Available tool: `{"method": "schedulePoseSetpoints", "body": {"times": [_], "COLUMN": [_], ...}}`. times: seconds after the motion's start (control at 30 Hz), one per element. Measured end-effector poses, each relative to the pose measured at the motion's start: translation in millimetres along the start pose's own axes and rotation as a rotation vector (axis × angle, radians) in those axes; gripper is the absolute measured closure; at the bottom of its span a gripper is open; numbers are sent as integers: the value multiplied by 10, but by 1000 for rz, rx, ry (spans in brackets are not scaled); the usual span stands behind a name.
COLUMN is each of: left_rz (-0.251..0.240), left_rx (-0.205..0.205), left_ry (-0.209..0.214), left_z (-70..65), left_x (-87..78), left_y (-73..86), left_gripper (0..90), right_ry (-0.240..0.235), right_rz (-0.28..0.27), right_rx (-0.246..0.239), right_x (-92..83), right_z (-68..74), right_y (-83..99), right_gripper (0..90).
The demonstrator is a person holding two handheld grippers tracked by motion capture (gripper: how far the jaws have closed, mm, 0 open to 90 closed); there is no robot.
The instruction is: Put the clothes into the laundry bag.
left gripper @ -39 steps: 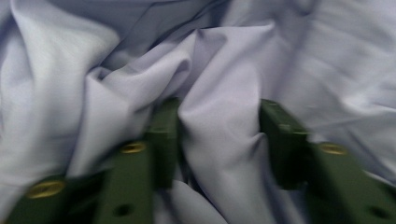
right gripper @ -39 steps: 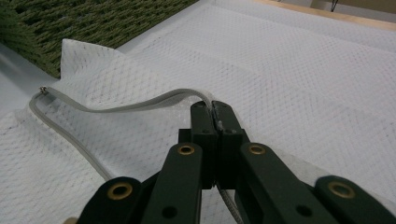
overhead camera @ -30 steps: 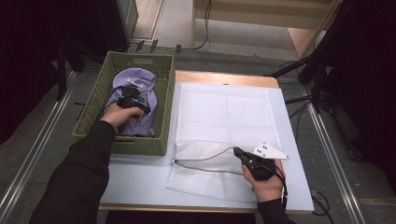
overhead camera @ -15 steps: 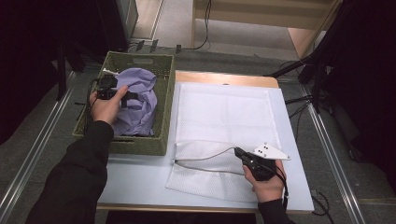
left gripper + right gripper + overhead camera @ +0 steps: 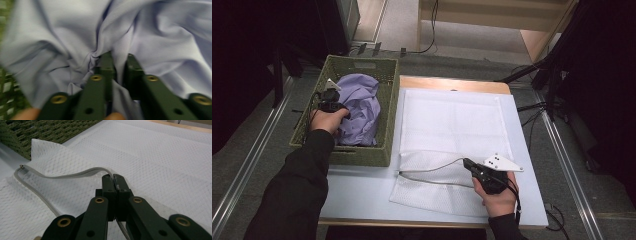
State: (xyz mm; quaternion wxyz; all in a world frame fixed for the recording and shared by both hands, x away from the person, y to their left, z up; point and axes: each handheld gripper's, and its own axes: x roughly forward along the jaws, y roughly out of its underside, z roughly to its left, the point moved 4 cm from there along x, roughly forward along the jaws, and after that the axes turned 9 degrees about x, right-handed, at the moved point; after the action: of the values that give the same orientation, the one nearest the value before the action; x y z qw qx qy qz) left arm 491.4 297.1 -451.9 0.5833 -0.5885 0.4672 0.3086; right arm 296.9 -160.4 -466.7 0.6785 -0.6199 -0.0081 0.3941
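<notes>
A lavender cloth [image 5: 362, 105] lies bunched in a green woven basket [image 5: 362, 62] at the table's left. My left gripper [image 5: 337, 102] is at the cloth's left side. In the left gripper view its jaws have just been closing, and my left gripper [image 5: 120, 62] is shut on a fold of the cloth [image 5: 62, 32]. A white mesh bag [image 5: 452, 120] lies flat on the table. My right gripper [image 5: 466, 162] is shut on the bag's zipper edge [image 5: 427, 167] near the front. In the right gripper view my right gripper [image 5: 116, 180] pinches that raised edge [image 5: 62, 173], which holds the bag's mouth slightly open.
The white table [image 5: 357, 185] has a bare strip in front of the basket. A wooden board [image 5: 452, 82] shows under the bag's far edge. The basket wall [image 5: 37, 130] stands just left of the bag. Cables trail on the floor to the right.
My left hand has moved from the middle of the basket to the cloth's left side. The right hand and the bag have not moved.
</notes>
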Motion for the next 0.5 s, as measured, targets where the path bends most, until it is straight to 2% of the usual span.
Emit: {"method": "schedulePoseSetpoints", "body": {"times": [0.1, 0.13, 0.2, 0.23, 0.27, 0.33, 0.37, 0.43, 0.5], "left_rz": [-38, -66, -80, -78, -69, -55, -47, -34, -24], "left_rx": [56, 83, 96, 114, 120, 135, 130, 135, 128], "left_ry": [143, 216, 292, 339, 368, 371, 387, 388, 410], "left_z": [-165, -247, -352, -402, -449, -528, -561, -611, -661], "left_x": [-24, -46, -68, -71, -67, -55, -42, -20, 10], "left_y": [-36, -54, -68, -69, -70, -72, -77, -85, -90], "left_gripper": [866, 865, 855, 832, 786, 632, 541, 434, 327], "right_ry": [-1, -1, -3, -1, -3, -5, -5, -7, -8], "right_rz": [-2, -2, 1, 1, 2, 5, 6, 8, 10], "right_rx": [2, 2, 3, 1, 1, -3, -2, -3, -3], "right_x": [-1, 1, 8, 13, 19, 31, 36, 44, 43], "right_z": [-1, -3, 0, 4, 10, 21, 27, 35, 36], "right_y": [-2, -2, 0, 0, 1, 3, 5, 6, 6], "right_gripper": [900, 900, 900, 900, 900, 900, 900, 900, 900]}}
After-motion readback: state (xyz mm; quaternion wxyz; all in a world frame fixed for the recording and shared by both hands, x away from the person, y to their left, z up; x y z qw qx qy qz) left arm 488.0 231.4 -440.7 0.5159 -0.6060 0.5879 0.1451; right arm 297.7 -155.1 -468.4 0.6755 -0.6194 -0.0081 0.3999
